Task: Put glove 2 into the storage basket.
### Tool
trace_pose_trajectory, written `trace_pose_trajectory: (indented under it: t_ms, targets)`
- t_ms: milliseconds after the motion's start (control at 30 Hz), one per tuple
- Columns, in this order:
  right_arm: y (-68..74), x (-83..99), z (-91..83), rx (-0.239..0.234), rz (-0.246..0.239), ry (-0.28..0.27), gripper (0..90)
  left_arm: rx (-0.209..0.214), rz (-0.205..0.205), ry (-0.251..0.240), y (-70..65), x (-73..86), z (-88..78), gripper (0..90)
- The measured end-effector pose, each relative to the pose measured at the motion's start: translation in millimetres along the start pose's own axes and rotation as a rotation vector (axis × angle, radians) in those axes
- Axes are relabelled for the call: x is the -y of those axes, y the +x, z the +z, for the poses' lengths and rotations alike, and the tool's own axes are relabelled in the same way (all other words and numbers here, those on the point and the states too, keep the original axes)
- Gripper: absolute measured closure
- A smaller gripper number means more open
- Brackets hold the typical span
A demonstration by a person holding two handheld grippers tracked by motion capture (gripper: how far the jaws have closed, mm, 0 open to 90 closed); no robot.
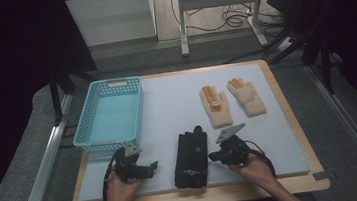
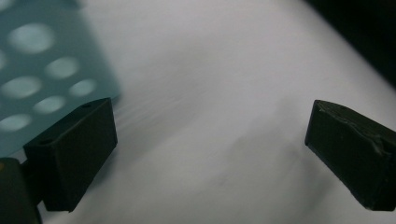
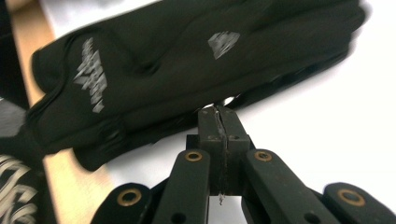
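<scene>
- Basket (image 1: pixel 110 115), light blue, stands far left on the pale mat (image 1: pixel 270 136).
- Left gripper (image 1: pixel 149 168), jaws wide apart and empty, near-left.
- Black gloves (image 1: pixel 191 154) lie near-centre.
- Right gripper (image 1: pixel 213 157), jaws together, empty, tips at the gloves' right edge.
- Beige gloves (image 1: pixel 232 102) far right.

The left gripper (image 2: pixel 210 154) hangs with its black jaws wide apart over the pale mat (image 2: pixel 224 84), the blue basket (image 2: pixel 42 70) blurred beside it.
</scene>
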State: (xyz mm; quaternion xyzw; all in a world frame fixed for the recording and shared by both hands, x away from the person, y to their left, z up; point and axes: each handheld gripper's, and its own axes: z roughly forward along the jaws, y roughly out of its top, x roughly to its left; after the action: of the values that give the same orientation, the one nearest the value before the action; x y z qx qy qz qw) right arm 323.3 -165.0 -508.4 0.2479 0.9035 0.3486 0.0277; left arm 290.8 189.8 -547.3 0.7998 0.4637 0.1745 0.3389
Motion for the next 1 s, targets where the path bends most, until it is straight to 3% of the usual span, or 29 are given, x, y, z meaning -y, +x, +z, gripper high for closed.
trace_pose_trajectory:
  t_ms: [67, 200, 367, 633, 733, 833, 867, 933, 1000]
  targets:
    - [5.0, 5.9, 5.9, -0.024, 0.0, 0.003, 88.6, -0.014, -0.005, 0.011, 4.8, 3.3, -1.8, 2.7]
    - [13.1, 3.8, 20.2, -0.023, -0.011, -0.005, 88.5, -0.041, -0.012, 0.019, 11.3, 7.4, -4.6, 2.7]
    - [17.0, -19.2, 44.0, -0.011, -0.023, -0.023, 88.5, -0.048, -0.03, 0.017, 17.8, 10.1, -5.8, 2.4]
    - [14.7, -42.6, 64.5, 0.005, -0.022, -0.031, 86.6, -0.035, -0.051, 0.02, 21.4, 11.5, -4.5, 1.0]
    - [14.7, -41.7, 59.7, 0.002, -0.026, -0.038, 81.6, -0.037, -0.054, 0.021, 21.0, 11.6, -4.4, 1.0]
    - [12.3, -36.1, 45.0, 0.029, -0.026, -0.044, 75.4, -0.034, -0.064, 0.019, 21.0, 11.6, -4.1, 1.0]
    - [7.3, -30.6, 33.9, 0.052, -0.017, -0.05, 70.0, -0.034, -0.064, 0.019, 21.1, 11.7, -4.1, 1.0]
    - [3.5, -27.8, 28.9, 0.063, -0.019, -0.049, 67.4, -0.034, -0.065, 0.019, 21.0, 11.7, -4.1, 1.1]
    - [-9.8, -17.2, 13.3, 0.111, -0.003, -0.052, 58.3, -0.031, -0.065, 0.02, 21.7, 11.7, -3.9, 0.7]
